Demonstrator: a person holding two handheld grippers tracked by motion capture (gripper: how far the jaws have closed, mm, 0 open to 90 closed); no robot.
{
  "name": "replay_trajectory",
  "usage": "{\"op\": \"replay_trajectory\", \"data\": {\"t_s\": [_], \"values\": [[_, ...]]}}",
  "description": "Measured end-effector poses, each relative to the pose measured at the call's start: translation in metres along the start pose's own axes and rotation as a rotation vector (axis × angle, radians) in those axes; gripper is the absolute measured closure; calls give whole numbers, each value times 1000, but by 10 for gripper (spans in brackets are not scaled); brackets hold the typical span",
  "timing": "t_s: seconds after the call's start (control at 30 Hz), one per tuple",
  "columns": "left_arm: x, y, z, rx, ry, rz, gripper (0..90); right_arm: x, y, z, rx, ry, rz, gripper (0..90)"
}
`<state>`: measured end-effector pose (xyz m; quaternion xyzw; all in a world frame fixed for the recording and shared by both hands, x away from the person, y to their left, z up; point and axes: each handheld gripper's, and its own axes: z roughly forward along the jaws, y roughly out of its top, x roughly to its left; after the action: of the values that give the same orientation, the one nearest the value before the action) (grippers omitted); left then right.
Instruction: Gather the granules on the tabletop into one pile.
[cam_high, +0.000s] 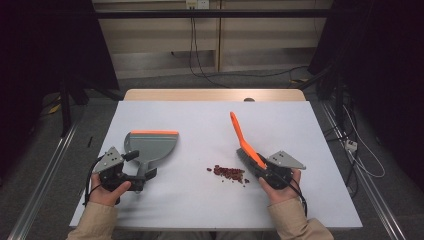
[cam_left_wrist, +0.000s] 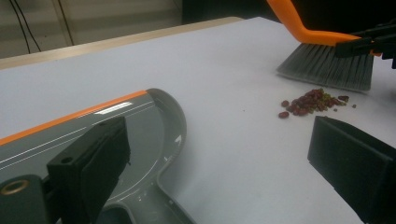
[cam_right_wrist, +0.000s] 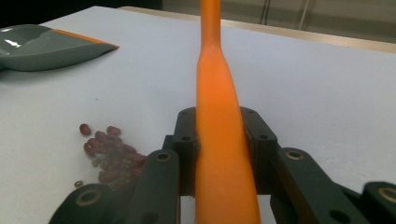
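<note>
R tool (cam_high: 263, 169) was clamped on the brush (cam_high: 245, 141), bristles just beside the beans (cam_high: 229, 173), w/ L tool (cam_high: 134, 181), jaws apart, at the dustpan (cam_high: 151, 145) handle, apparently steadying it for sweeping.

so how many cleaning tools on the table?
2. A grey dustpan with an orange edge lies at the table's left, by the left gripper. An orange-handled brush is clamped in the right gripper, bristles beside the spilled beans.
</note>
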<state>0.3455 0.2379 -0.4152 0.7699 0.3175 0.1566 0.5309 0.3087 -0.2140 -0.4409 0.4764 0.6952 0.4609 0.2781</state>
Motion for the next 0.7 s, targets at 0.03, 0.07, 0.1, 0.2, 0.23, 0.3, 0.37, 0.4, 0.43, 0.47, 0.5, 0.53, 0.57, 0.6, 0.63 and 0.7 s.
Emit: {"op": "replay_trajectory", "data": {"t_s": [0.03,0.07,0.1,0.2,0.23,0.3,0.37,0.4,0.43,0.47,0.5,0.53,0.57,0.6,0.63,0.7], "values": [[0,0,0,1,0,3,56,1,-1,-1,3,-19,-1,710],[0,0,0,1,0,3,56,3,-3,0,1,-26,1,710],[-1,1,0,0,0,7,56,5,-4,1,2,-32,-3,710],[-2,1,0,-2,2,4,56,12,-5,4,-14,-45,1,710],[-2,1,0,-1,1,4,56,14,-5,6,-18,-45,-1,710],[-1,0,0,2,2,5,56,21,-6,9,-27,-49,-4,710],[-1,0,0,2,2,0,56,26,-5,13,-36,-36,4,710],[-1,0,0,4,1,2,56,29,-5,14,-40,-41,-3,710],[-1,-1,0,4,2,0,56,30,-5,15,-42,-31,3,710],[-1,-1,0,4,4,1,56,33,-5,16,-45,-32,5,710],[-1,-1,-1,2,4,-2,56,34,-5,17,-46,-36,-1,710],[-1,-1,-1,2,3,-2,56,35,-5,18,-54,-28,0,710],[-1,-1,-1,3,3,-1,56,35,-5,18,-60,-24,5,710],[-1,-1,-1,4,3,1,56,36,-5,19,-58,-25,-3,710],[0,-1,-1,4,3,-1,56,37,-4,19,-59,-25,-9,710],[0,-1,-1,4,3,1,56,37,-2,19,-69,-40,-13,710]]}}
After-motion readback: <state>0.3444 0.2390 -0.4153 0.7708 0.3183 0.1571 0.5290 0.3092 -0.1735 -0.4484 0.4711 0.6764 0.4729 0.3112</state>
